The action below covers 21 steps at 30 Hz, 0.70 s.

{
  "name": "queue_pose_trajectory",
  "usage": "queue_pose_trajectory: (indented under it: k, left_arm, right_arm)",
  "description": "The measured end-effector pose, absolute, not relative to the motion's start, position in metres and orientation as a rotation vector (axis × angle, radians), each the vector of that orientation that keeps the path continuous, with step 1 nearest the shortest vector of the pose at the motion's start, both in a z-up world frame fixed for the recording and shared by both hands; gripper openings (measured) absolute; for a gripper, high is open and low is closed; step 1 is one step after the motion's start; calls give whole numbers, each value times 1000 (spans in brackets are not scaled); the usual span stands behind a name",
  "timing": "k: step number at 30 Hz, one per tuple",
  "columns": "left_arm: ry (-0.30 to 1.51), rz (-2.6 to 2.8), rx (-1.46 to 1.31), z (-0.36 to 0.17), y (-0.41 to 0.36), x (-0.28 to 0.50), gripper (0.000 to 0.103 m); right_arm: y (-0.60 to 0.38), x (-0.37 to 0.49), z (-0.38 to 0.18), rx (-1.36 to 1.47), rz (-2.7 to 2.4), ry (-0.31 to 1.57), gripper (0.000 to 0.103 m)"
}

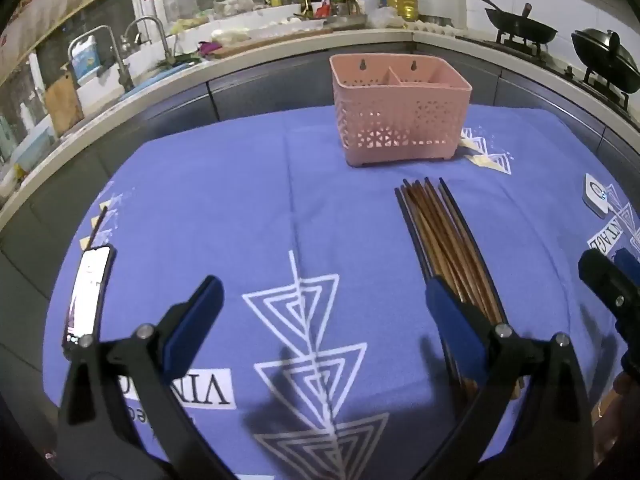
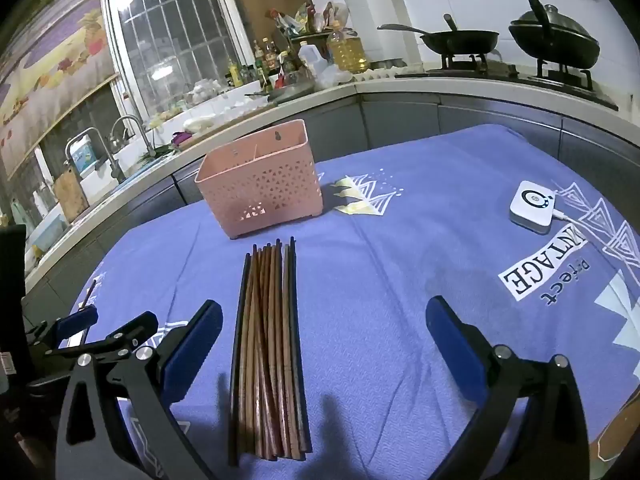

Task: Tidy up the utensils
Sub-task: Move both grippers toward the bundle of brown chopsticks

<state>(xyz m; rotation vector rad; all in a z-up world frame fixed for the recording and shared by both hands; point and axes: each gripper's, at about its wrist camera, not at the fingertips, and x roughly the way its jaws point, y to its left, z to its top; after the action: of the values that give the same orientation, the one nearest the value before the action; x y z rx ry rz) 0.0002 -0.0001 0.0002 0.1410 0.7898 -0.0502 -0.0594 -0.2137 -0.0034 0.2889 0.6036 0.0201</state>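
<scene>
A bundle of several brown and black chopsticks (image 1: 448, 248) (image 2: 268, 344) lies flat on the purple cloth, tips toward a pink perforated utensil basket (image 1: 400, 116) (image 2: 260, 188) with two compartments, standing upright at the far side. My left gripper (image 1: 324, 300) hovers open above the cloth, its right finger (image 1: 452, 320) over the chopsticks' near part. My right gripper (image 2: 324, 324) is open too, with the chopsticks lying just inside its left finger (image 2: 192, 344). Nothing is held. The right gripper's finger (image 1: 608, 284) shows at the right edge of the left wrist view.
A phone (image 1: 86, 296) lies at the cloth's left edge. A small white device (image 2: 534, 208) with a cable sits at the right. Behind the table a kitchen counter (image 2: 280, 108) holds a sink, bottles and two black woks (image 2: 556, 46) on a stove.
</scene>
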Motion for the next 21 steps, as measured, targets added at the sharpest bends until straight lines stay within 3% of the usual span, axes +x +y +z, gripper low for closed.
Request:
queue_pose_trajectory:
  k: [21]
  left_arm:
    - [791,-54,163,-3,-6,-2,97]
  right_arm:
    - [-211,-55,-10,309,35,624,100]
